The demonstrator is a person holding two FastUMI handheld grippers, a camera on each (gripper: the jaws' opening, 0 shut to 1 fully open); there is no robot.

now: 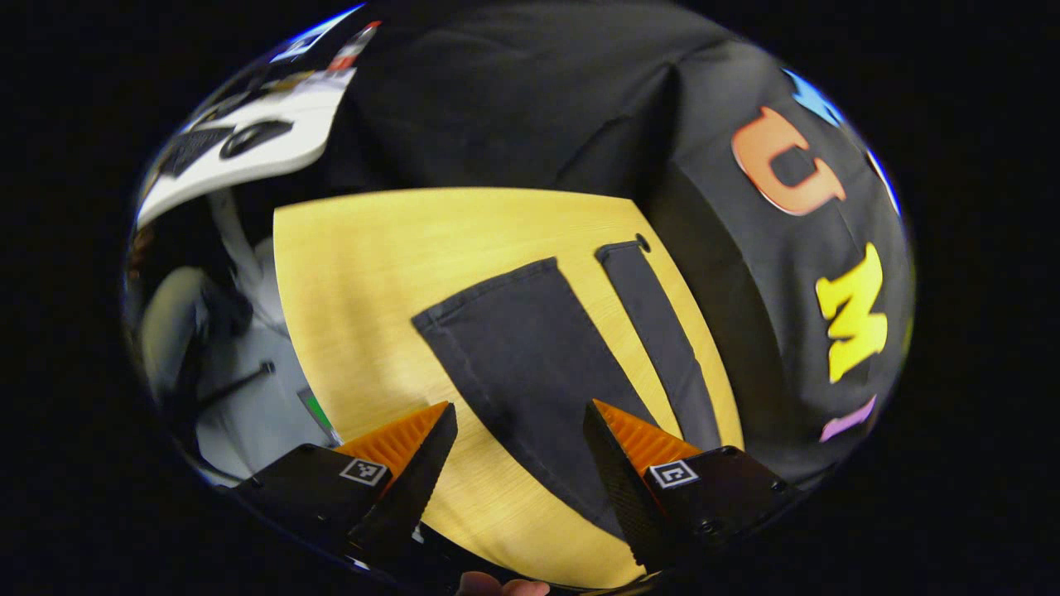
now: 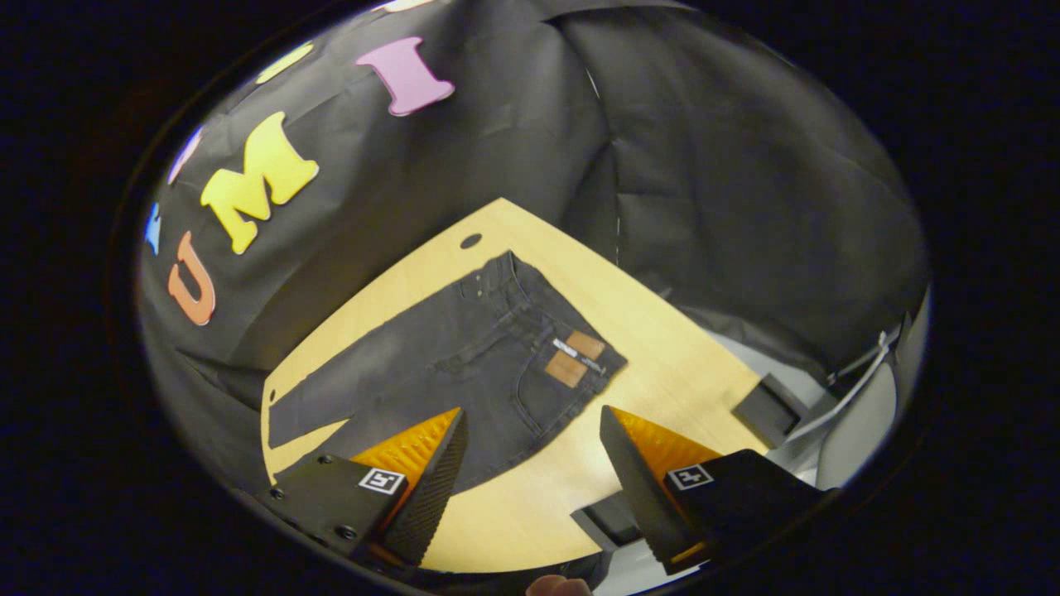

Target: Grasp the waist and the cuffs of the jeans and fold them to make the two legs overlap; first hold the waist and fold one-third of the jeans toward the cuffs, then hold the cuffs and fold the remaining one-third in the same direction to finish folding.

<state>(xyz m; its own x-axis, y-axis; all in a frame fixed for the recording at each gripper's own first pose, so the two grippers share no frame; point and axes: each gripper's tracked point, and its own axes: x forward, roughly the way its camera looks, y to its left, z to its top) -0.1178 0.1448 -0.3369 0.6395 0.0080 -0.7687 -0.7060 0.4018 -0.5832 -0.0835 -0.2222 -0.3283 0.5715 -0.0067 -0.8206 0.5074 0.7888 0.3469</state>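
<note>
Dark grey denim jeans [image 2: 464, 364] lie flat on the pale wooden table [image 2: 662, 348], legs splayed. Soft, floppy, fairly heavy; grip waistband and cuffs. Both tools, left [image 1: 520, 418] and right [image 2: 534, 424], hover spread.

No text can be read: the patches on the jeans [image 2: 464, 364] waist are too small to make out.

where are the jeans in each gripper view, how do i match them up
Left gripper view: the jeans lie mid-frame, legs and cuffs spread apart.
Right gripper view: the jeans lie centre, waist and leather patch at right.
Shared landmark: the wooden table with its round hole.
</note>
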